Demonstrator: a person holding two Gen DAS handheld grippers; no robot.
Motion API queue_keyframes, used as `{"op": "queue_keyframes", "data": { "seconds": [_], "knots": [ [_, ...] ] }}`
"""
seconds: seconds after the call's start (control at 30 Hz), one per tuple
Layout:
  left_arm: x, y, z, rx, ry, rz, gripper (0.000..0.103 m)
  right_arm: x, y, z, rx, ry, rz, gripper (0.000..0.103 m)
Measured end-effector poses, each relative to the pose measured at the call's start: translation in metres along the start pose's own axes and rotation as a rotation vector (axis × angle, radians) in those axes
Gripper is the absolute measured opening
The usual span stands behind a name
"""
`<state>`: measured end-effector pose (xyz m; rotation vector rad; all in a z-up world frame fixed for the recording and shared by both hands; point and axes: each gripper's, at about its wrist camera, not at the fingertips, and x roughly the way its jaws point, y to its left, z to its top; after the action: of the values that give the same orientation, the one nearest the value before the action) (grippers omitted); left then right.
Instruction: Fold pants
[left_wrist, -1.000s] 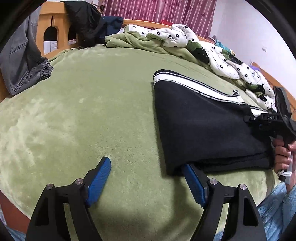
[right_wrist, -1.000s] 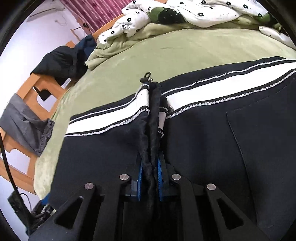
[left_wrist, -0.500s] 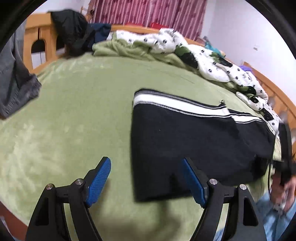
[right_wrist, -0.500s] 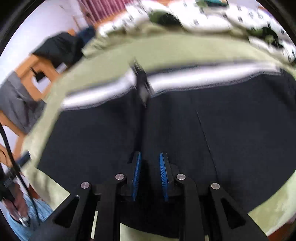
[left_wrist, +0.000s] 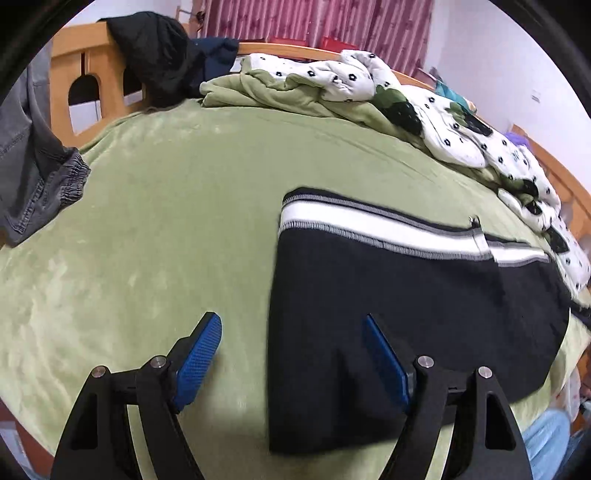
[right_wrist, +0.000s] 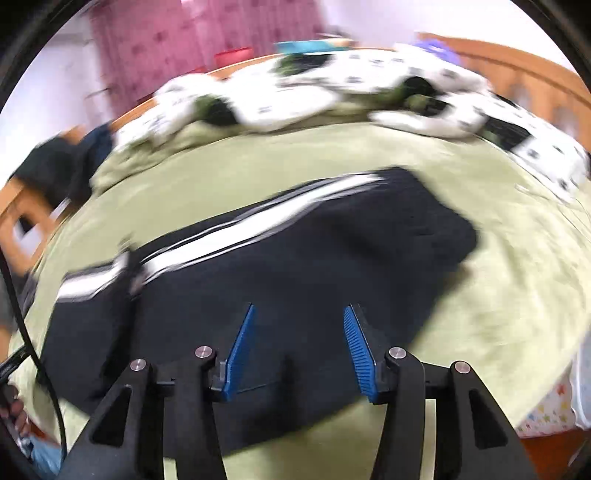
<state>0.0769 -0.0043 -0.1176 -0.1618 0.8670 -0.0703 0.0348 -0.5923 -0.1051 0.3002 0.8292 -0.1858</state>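
Black pants (left_wrist: 406, 295) with a white side stripe lie folded flat on the green bed blanket (left_wrist: 166, 221). My left gripper (left_wrist: 291, 343) is open and empty above the pants' near left corner, its right finger over the cloth. In the blurred right wrist view the pants (right_wrist: 295, 266) lie flat below my right gripper (right_wrist: 299, 332), which is open and empty over their near edge.
A crumpled white flowered quilt (left_wrist: 424, 110) and green bedding lie along the far side of the bed. Grey jeans (left_wrist: 33, 177) and a black jacket (left_wrist: 155, 59) hang on the wooden bed frame (left_wrist: 74, 74) at left. The bed's near edge is just below the grippers.
My right gripper has let go of the bunched pants fabric, opened and pulled back to the right. My left gripper has lifted away from the corner, still open. The pants now lie flat.
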Motion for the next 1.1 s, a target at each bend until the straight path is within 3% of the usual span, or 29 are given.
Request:
{"op": "queue_keyframes", "data": {
  "seconds": [0.1,0.17,0.27,0.37,0.47,0.53,0.6,0.67,0.7,0.77,0.8,0.9,1.1],
  "knots": [
    [0.017,0.005,0.015,-0.042,0.054,-0.08,0.077,0.01,-0.04,0.005,0.09,-0.001,-0.004,0.05],
    [0.027,0.009,0.02,-0.059,0.064,-0.116,0.077,0.023,-0.056,0.007,0.136,0.002,0.038,0.05],
    [0.044,0.01,0.023,-0.072,0.092,-0.117,0.077,0.049,-0.072,0.009,0.218,0.038,0.098,0.05],
    [0.066,0.022,0.025,-0.138,0.154,-0.148,0.076,0.074,-0.074,0.01,0.26,0.082,0.097,0.05],
    [0.091,0.031,0.023,-0.183,0.226,-0.211,0.075,0.086,-0.075,0.015,0.306,0.065,0.138,0.054],
    [0.094,0.028,0.023,-0.149,0.201,-0.218,0.074,0.095,-0.078,0.022,0.332,0.067,0.157,0.059],
    [0.099,0.021,0.025,-0.098,0.204,-0.219,0.065,0.103,-0.08,0.026,0.363,0.066,0.179,0.059],
    [0.103,0.015,0.027,-0.089,0.218,-0.234,0.041,0.104,-0.079,0.028,0.354,0.064,0.157,0.05],
    [0.104,0.013,0.028,-0.088,0.229,-0.245,0.037,0.102,-0.077,0.029,0.346,0.059,0.132,0.038],
    [0.097,0.006,0.032,-0.075,0.211,-0.232,0.016,0.086,-0.069,0.031,0.325,0.029,0.111,0.028],
    [0.089,0.002,0.033,-0.05,0.19,-0.22,0.012,0.073,-0.058,0.034,0.299,-0.005,0.1,0.024],
    [0.07,-0.011,0.044,-0.01,0.145,-0.189,0.01,0.028,-0.011,0.049,0.168,-0.115,0.051,0.02],
    [0.041,-0.001,0.065,-0.101,0.113,-0.259,0.009,-0.037,0.067,0.084,0.058,-0.258,0.075,0.018]
  ]
}}
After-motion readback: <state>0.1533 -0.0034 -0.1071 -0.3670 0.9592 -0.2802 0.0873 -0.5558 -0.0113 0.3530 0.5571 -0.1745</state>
